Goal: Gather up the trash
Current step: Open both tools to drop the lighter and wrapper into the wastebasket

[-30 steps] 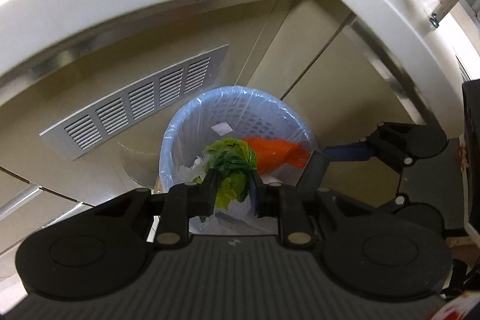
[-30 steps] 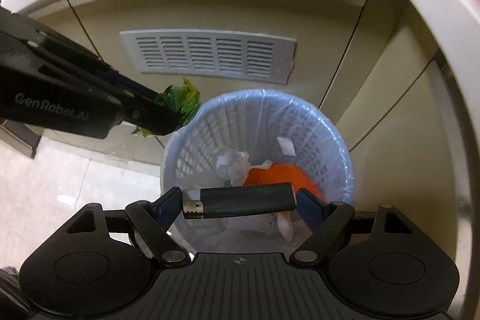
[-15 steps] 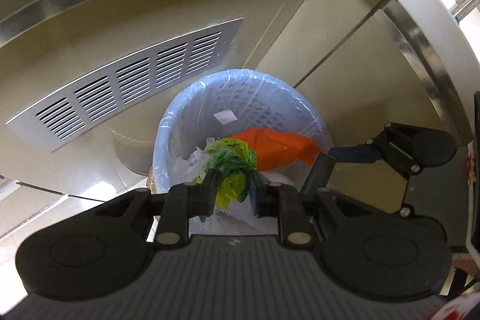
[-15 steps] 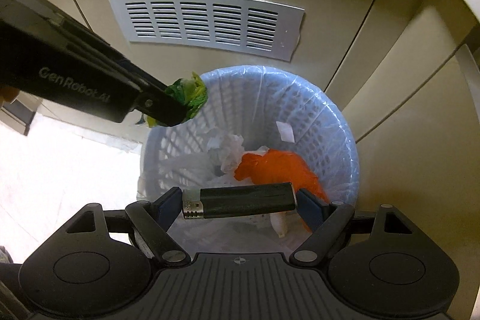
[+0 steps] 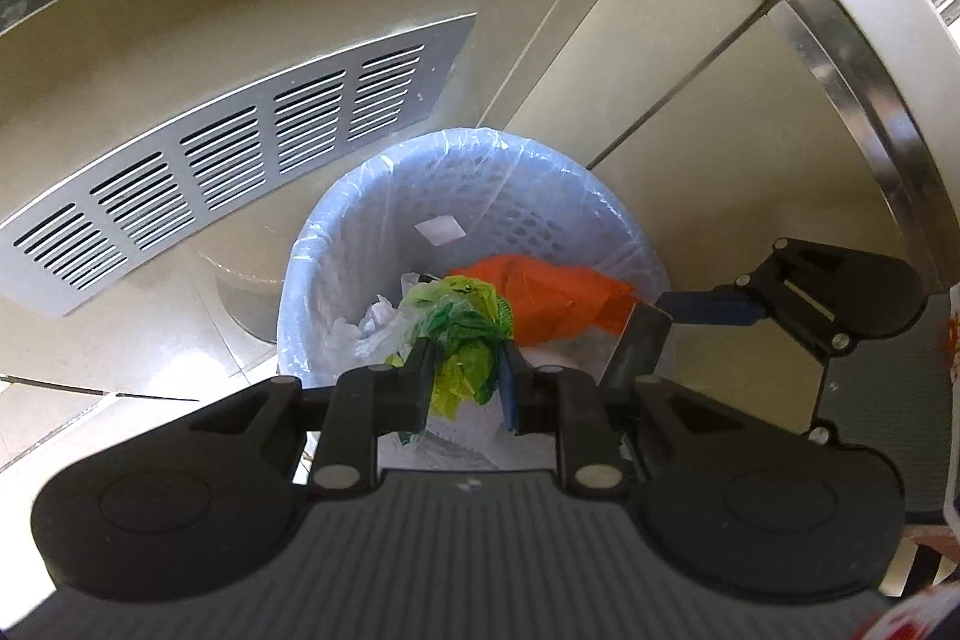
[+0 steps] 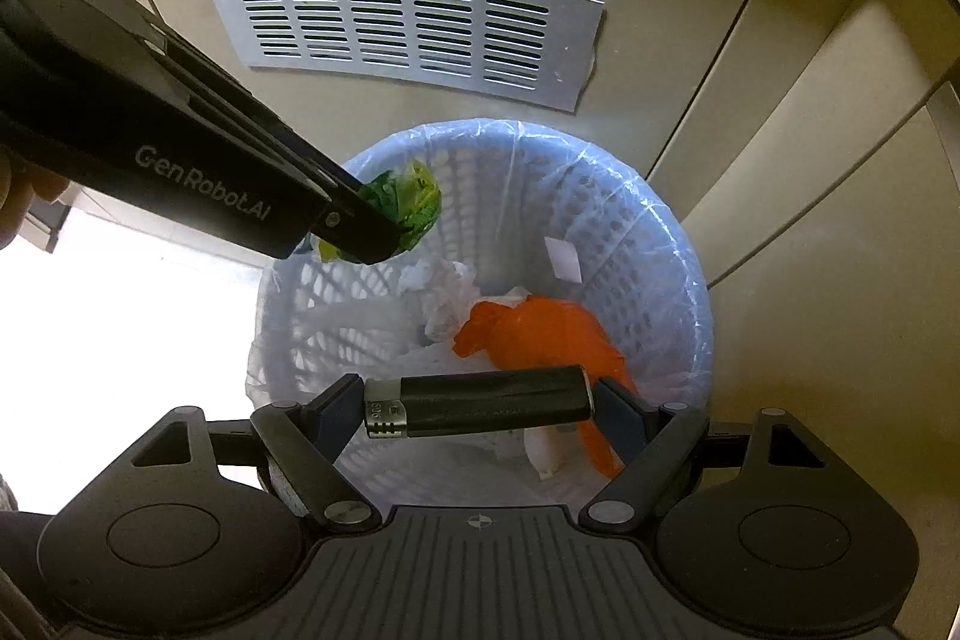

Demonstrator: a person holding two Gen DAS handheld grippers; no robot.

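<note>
- Left wrist view: the left gripper (image 5: 465,379) is seen nearly closed, its jaws pinched on a crumpled green wrapper (image 5: 462,334), which is held over the near side of the bin (image 5: 336,244)
- The step in hand is judged to be the drop: the wrapper is best let go only while it hangs inside the rim, since light film may cling to a pad or drift out
- The right gripper (image 5: 672,325) is seen at the right, just beside the bin's rim, so room should be kept between the two tools
- In the bin, lined with a clear bag, an orange bag (image 5: 552,298), white crumpled paper (image 5: 375,325) and a small white slip (image 5: 443,229) on the far wall are seen

- Right wrist view: the right gripper (image 6: 477,403) is held wide, its jaws clamped end to end on a black lighter (image 6: 480,400) lying crosswise over the near part of the bin (image 6: 690,274)
- The lighter is judged heavy enough to fall straight; the jaws need only be opened while it is over the opening
- The left gripper (image 6: 384,235) with the wrapper (image 6: 414,205) is seen above the bin's left rim
- Inside, the orange bag (image 6: 540,334), paper (image 6: 447,304) and slip (image 6: 563,259) are seen; the bin is far from full
</note>
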